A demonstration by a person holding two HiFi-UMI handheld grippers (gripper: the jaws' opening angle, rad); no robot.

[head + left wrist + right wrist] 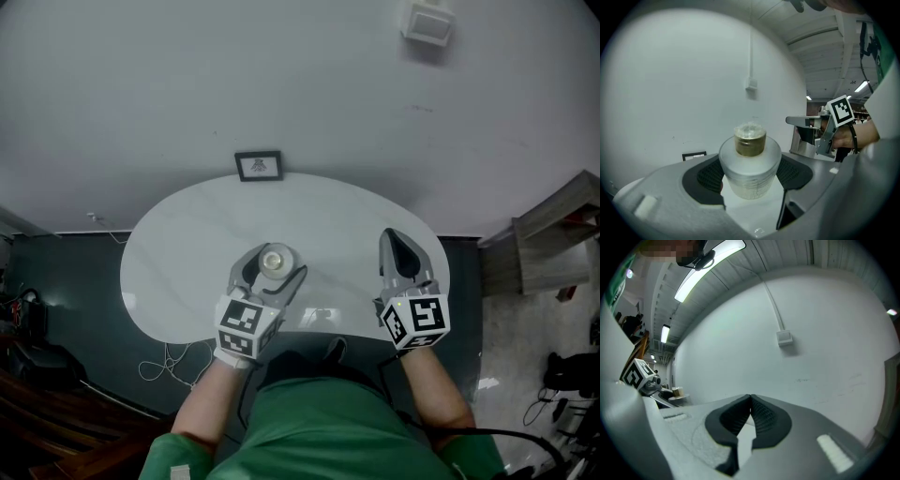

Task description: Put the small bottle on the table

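Observation:
The small bottle [276,262] is a frosted clear jar with a brownish neck and a clear cap. It stands upright between the jaws of my left gripper [274,266], over the near middle of the white table [187,234]. In the left gripper view both dark pads press on the sides of the bottle [750,164], so the left gripper [750,177] is shut on it. I cannot tell whether the bottle's base touches the tabletop. My right gripper [390,234] hovers over the table's right part, apart from the bottle. In its own view the right gripper [751,399] is shut, its pads meeting with nothing between them.
A small black picture frame [259,166] stands at the table's far edge against the white wall. A white wall box [428,21] sits high on the wall. Cables [164,361] lie on the dark floor at the left, and a wooden shelf unit [553,244] stands at the right.

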